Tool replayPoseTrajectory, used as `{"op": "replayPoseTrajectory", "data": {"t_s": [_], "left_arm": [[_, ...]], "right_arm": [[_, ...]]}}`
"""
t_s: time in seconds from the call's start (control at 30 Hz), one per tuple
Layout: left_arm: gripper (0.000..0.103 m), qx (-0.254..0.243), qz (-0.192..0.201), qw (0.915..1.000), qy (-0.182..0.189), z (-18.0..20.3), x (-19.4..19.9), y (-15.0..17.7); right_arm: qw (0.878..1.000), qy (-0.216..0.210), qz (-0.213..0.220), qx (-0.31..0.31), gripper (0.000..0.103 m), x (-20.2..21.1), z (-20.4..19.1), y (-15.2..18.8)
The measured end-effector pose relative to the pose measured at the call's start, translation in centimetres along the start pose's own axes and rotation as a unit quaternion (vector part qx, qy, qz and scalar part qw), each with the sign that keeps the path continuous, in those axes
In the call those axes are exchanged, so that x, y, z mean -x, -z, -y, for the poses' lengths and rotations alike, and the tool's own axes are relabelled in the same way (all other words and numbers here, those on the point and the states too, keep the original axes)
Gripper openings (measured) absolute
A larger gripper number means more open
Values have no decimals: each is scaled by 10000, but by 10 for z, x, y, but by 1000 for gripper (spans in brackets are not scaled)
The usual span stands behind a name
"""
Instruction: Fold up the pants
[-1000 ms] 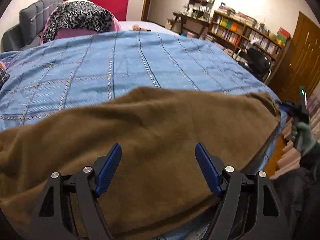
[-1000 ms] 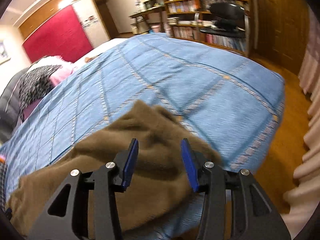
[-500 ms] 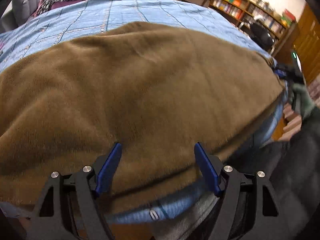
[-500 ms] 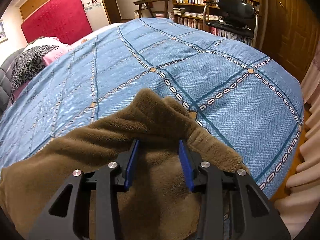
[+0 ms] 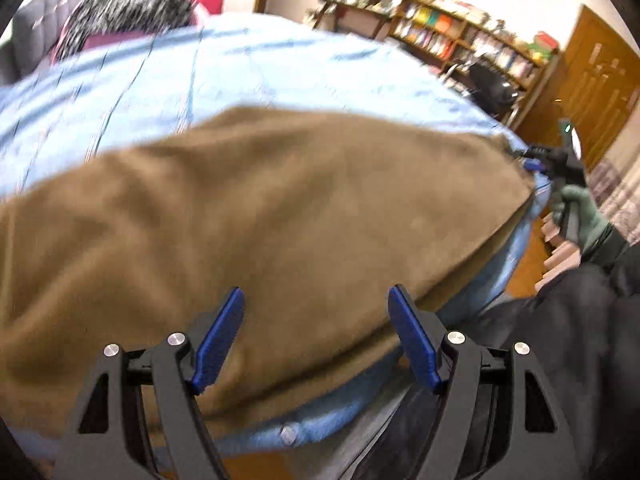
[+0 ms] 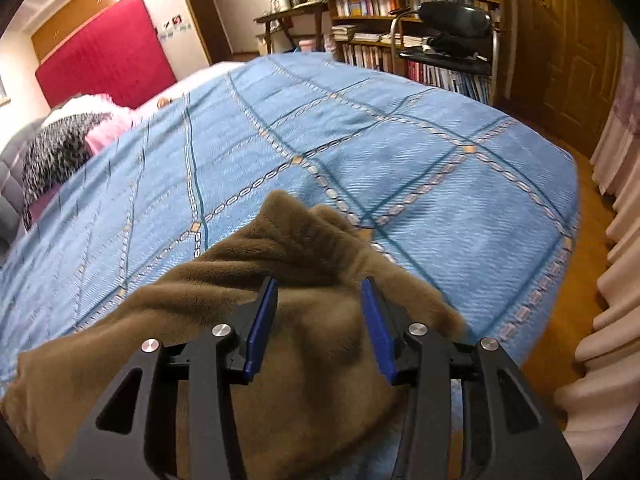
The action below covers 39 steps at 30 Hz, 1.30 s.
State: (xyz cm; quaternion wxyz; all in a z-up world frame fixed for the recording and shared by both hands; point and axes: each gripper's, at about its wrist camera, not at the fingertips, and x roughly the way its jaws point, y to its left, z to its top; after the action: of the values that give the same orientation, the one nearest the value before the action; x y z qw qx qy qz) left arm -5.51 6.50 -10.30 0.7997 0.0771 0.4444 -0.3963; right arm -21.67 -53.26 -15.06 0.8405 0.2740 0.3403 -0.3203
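Brown plush fabric fills most of what I see: the pants (image 5: 280, 216) lie spread across the near edge of the bed (image 6: 400, 152), on its blue patterned bedspread. My left tongs (image 5: 316, 340) are spread wide, the blue pads (image 5: 218, 344) set well apart with nothing between them; the brown cloth lies just ahead of and beneath them, and its near hem runs below the tips. Whether the pads touch the fabric I cannot tell, as this view is smeared. Far off to the right of these tongs, at the other end of the garment, I see my right tongs (image 5: 536, 160) in a gloved hand (image 5: 584, 216).

Through the right wrist camera, the right tongs (image 6: 320, 328) are narrowed on a bunched ridge of the pants (image 6: 312, 240), the cloth rising in a peak between and just ahead of the pads, which press into it on both sides. Beyond that peak the bedspread stretches away. Past the far right edge of the bed stand a bookshelf (image 6: 416, 8) and a black chair (image 6: 452, 28), and far left of the tongs lies a leopard-print pillow (image 6: 56, 152)
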Motion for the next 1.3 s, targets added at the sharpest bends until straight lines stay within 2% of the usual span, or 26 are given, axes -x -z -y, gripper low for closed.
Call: {"op": "replayPoseTrajectory", "data": {"t_s": [0.2, 0.3, 0.43, 0.53, 0.67, 0.8, 0.93, 1.0, 1.03, 1.13, 1.3], "left_arm": [[74, -444, 273, 9985, 180, 33, -19, -41], [74, -497, 313, 9978, 307, 49, -41, -59], [74, -487, 243, 9975, 457, 68, -73, -74], [74, -531, 100, 9969, 564, 80, -89, -74], [74, -734, -139, 9948, 688, 99, -106, -67], [74, -732, -452, 9942, 649, 99, -125, -56], [75, -706, -478, 9941, 676, 96, -129, -53], [75, -674, -470, 9941, 707, 97, -127, -54], [75, -665, -469, 9941, 717, 97, -126, -54], [75, -688, -419, 9943, 699, 97, -122, -58], [75, -527, -191, 9958, 721, 92, -107, -74]], "right_arm": [[9980, -216, 86, -584, 45, 20, 31, 13], [9969, -172, 219, -740, 50, 30, 44, 17], [9937, -214, 196, -1083, 51, 33, 66, 21], [9895, -437, -3, -1379, 51, 27, 78, 28], [9845, -630, -94, -1634, 60, 15, 82, 34], [9830, -785, -14, -1657, 64, 4, 72, 31], [9861, -809, -35, -1450, 64, -6, 56, 30], [9875, -684, -3, -1417, 57, -12, 54, 31], [9886, -594, 8, -1382, 44, -14, 54, 31], [9894, -720, -17, -1260, 28, -11, 46, 28], [9912, -1014, 339, -779, 26, 29, 17, 15]]}}
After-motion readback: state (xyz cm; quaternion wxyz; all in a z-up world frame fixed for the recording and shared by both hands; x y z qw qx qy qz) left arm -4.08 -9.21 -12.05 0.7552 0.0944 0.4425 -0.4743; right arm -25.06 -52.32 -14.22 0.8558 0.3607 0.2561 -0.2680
